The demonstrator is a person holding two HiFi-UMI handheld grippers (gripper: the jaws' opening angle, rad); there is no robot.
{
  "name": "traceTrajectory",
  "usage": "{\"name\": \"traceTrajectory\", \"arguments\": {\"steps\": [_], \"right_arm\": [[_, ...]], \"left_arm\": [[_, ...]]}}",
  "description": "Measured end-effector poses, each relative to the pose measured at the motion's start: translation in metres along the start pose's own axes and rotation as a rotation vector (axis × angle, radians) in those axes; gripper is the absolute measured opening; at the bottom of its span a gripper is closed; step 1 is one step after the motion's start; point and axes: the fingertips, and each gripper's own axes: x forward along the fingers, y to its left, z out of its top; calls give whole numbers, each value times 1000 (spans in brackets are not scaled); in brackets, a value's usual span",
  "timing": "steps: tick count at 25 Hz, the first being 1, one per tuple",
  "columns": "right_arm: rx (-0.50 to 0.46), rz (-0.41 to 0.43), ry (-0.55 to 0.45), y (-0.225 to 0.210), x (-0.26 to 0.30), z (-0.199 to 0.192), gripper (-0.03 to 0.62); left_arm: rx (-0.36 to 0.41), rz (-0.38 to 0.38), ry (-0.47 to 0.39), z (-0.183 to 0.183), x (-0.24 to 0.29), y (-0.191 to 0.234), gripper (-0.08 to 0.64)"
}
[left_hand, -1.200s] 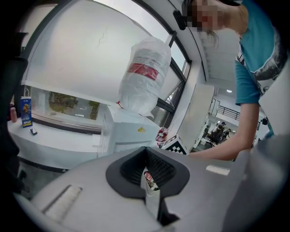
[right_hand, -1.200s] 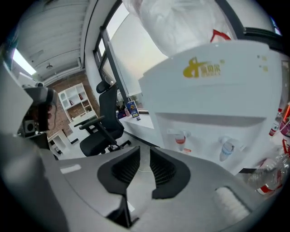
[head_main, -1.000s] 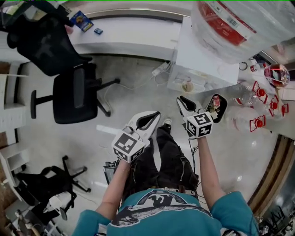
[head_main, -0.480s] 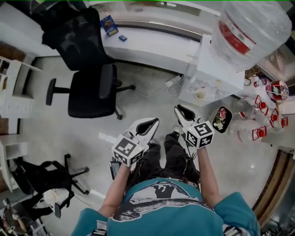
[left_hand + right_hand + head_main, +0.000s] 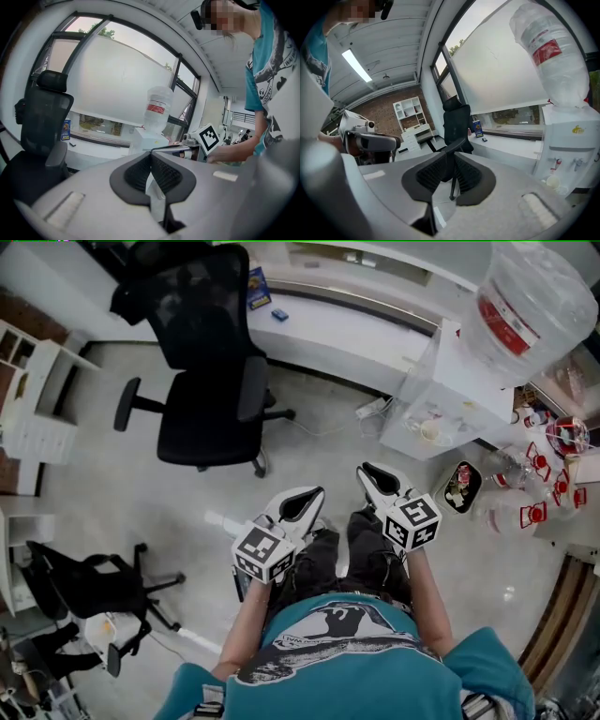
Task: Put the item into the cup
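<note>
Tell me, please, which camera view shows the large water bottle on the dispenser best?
The right gripper view: the water bottle looms large and side-on, red label clear, atop the white dispenser. The head view catches it from above near the frame's corner; the left gripper view shows it small and distant.

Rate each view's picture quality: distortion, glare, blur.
Head view: fisheye bows the desk edge; light is even and the picture sharp. Left gripper view: heavy barrel distortion, dark corners, sky in the window washed out. Right gripper view: same dark corners, the ceiling light glares, and the bottle is stretched near the edge.
</note>
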Motion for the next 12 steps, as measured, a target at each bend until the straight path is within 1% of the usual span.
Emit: {"name": "traceTrajectory", "arguments": {"steps": [4,7,12], "right_arm": [[-24,34,7,28,2,1,44],[-44,64,8,41,1,7,43],[-70,110,1,56,0,20,35]], "left_arm": [[-31,6,-6,-14,-17,2,0],[-45,13,-9,-21,-20,1,0],[-65,36,-35,-19,-23,-3,0]]}}
